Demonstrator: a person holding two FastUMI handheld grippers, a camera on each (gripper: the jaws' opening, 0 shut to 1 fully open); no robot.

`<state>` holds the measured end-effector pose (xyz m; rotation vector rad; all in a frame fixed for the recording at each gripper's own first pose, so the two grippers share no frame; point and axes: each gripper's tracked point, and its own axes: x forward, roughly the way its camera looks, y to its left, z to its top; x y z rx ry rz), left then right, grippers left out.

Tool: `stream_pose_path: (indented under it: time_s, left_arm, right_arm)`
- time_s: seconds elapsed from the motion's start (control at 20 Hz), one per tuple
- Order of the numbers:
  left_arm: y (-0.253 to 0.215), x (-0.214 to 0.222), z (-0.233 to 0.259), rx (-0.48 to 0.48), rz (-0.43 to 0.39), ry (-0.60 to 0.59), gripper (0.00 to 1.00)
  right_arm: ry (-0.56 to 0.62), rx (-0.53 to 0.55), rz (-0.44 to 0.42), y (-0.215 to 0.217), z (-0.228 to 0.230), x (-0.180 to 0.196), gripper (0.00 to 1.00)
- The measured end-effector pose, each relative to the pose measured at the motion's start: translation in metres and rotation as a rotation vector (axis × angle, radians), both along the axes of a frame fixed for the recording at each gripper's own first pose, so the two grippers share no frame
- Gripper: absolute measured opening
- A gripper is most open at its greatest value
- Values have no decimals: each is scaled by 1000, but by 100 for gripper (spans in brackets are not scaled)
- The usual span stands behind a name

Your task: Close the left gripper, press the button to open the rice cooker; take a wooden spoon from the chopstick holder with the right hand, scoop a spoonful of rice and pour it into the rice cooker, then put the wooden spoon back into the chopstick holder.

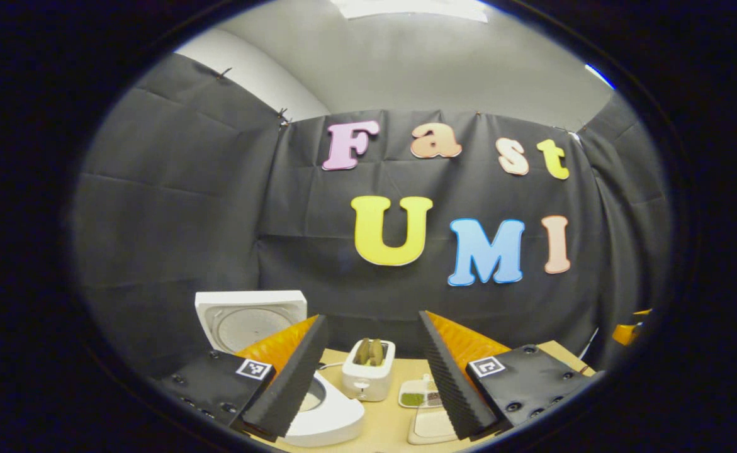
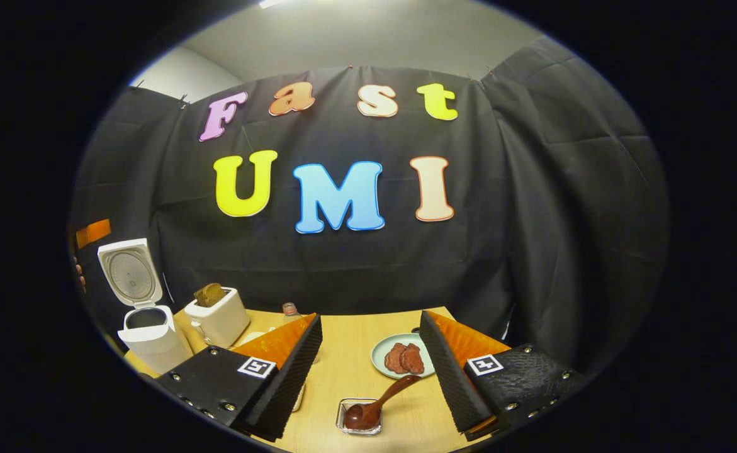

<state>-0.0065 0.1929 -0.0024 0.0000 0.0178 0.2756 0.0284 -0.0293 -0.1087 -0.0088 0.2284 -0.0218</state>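
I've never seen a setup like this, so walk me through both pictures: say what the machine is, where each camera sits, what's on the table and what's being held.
There is no robot: a person carries a hand-held gripper in each hand, and a fisheye camera rides on each, looking along its two fingers.

In the left gripper view, the left hand-held gripper is open and holds nothing. Beyond it are the rice cooker with its lid up, a toaster and a small tray.

In the right gripper view, the right hand-held gripper is open and empty too. On the wooden table a wooden spoon rests in a small clear dish, beside a plate of meat slices.
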Motion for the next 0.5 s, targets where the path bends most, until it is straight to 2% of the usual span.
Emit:
stream_pose_path:
  time_s: [0.1,0.25,0.5]
  left_arm:
    - [-13,-3,-5,-8,-18,3,98]
    - [-24,-5,-20,-14,-29,41,100]
    - [-36,-6,-28,-1,-44,65,98]
  right_arm:
    - [32,4,-8,-9,-16,3,95]
    - [95,20,-9,-20,-46,9,95]
    - [215,129,-28,-32,-102,22,95]
